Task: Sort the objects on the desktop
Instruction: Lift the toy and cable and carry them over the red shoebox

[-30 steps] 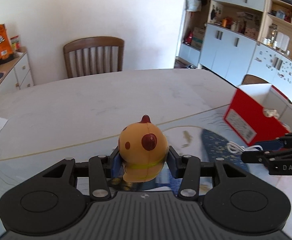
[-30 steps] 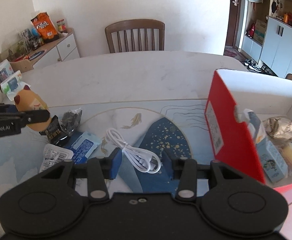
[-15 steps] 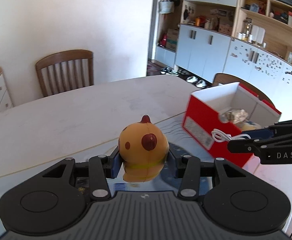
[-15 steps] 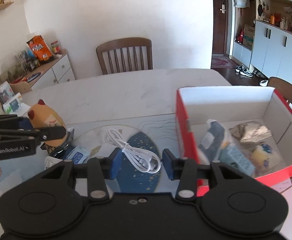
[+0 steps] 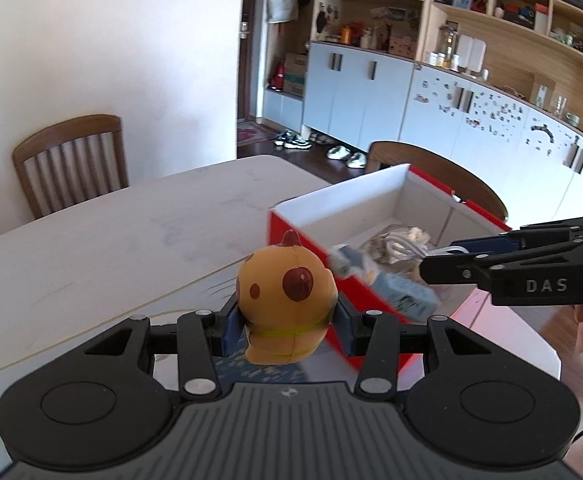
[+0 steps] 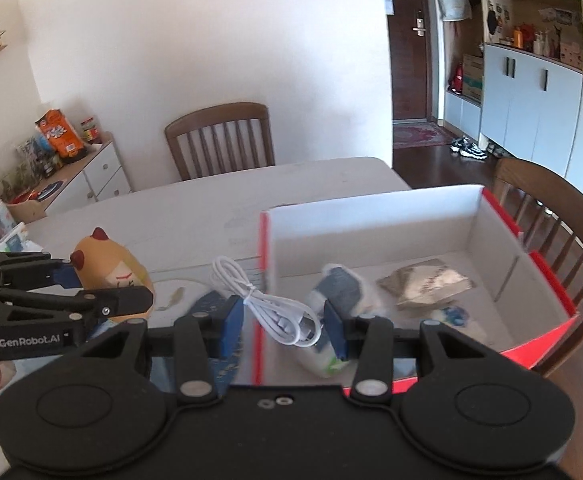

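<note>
The left gripper [image 5: 287, 330] is clenched on a rounded orange squishy toy with dark red spots and a small red crest [image 5: 285, 298], the 2 blue pads pressing its flanks just above a yellow band. The toy looks soft and light, probably foam; it should give under the pads rather than slip, so a hold across the widest part of its body, as now, seems safest, and squeezing harder would likely only deform it. It hangs clear of the pale oval table [image 5: 131, 224], just short of the box wall ahead.

The right gripper [image 6: 283, 326] grasps a bundled white charging cable [image 6: 269, 304] between its blue pads. The cable is light, limp and smooth; its loops stick out ahead of the jaws and could snag on a rim or slide, so the tied middle of the bundle is the best place to pinch, which is roughly where the pads sit.

Straight ahead of the right tool, and to the right of the left tool, stands an open red cardboard box with a white lining [image 6: 371, 216]. Inside lie a crumpled tan foil packet [image 6: 423, 282], a blue-and-white carton or pouch [image 6: 341, 292] leaning near the near wall, and something pale with a blue print [image 6: 449, 316] that is too blurred to identify. The cable bundle hangs about over the box's near left wall.
</note>
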### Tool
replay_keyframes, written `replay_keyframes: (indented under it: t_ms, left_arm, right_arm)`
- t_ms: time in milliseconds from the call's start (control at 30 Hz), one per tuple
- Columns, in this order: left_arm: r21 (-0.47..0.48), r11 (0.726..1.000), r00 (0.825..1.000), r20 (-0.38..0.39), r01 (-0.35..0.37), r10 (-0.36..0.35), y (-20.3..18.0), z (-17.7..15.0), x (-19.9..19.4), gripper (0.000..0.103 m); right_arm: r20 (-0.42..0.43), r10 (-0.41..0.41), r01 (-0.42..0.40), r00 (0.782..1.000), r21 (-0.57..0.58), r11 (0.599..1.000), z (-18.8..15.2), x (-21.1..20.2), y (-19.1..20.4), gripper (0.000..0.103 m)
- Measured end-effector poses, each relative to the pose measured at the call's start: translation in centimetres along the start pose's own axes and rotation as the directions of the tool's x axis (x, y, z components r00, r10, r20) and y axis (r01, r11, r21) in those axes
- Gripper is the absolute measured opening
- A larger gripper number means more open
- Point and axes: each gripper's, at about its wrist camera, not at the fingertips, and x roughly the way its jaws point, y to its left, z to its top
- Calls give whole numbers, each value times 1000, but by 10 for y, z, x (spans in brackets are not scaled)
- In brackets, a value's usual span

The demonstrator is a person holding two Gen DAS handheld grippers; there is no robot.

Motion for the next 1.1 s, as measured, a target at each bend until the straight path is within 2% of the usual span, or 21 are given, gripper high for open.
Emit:
replay_keyframes:
  t_ms: [267,500,833,1100]
  left_arm:
    - [36,998,998,-34,57,-56,-45,18,28,45]
    - [47,994,991,-95,95,-90,-71,32,56,45]
    - [83,991,984,-158,101,-87,-100,49,98,45]
    - [66,994,975,-210,84,-68,-100,62,140,45]
  right_arm:
    - [-18,-37,37,999,5,999,4,4,-48,44]
    - [-27,-80,80,996,17,997,6,6,-87,44]
    - [-47,-102,101,994,-5,995,7,19,-119,44]
    - [-79,-107,103,991,-51,993,8,36,-131,44]
